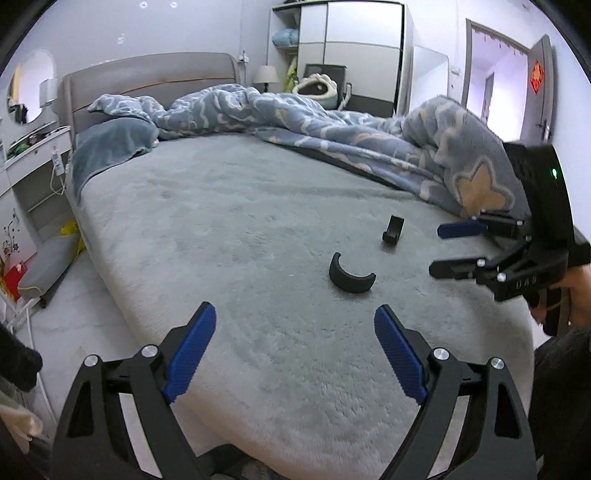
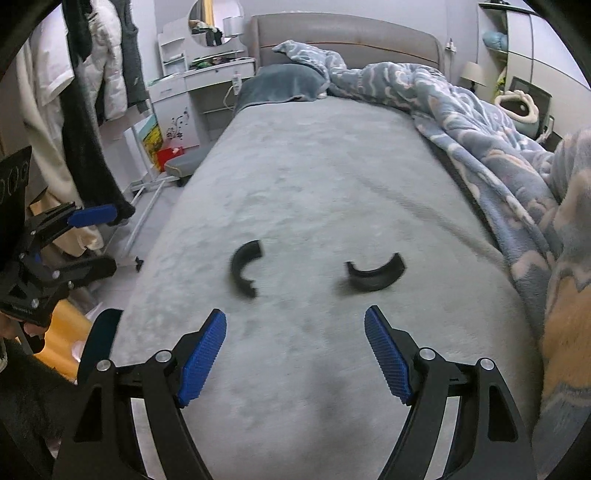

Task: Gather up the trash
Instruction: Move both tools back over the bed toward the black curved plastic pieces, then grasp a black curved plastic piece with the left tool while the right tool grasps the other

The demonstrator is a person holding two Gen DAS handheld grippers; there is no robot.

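With both grippers (image 1: 295, 354) (image 2: 295, 354) gaping wide and empty, we straddle each black arc's (image 2: 244, 272) (image 2: 375, 275) rim on the bed (image 2: 314, 166), then squeeze.

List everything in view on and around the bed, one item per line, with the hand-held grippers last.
curved black pieces: two, black, lying apart on the grey bed cover in front of both grippers
grey bed cover: one, grey, spread over the mattress
blanket: one, blue with pale pattern, bunched along one side of the bed
pillow: one, dull blue, at the headboard
headboard: one, grey, at the far end
hanging clothes: several, white and dark, beside the bed
wardrobe: one, white, beyond the bed
lamp: one, pale shade, next to the wardrobe
left hand-held gripper: one, black with blue pads, open, empty
right hand-held gripper: one, black with blue pads, open, empty
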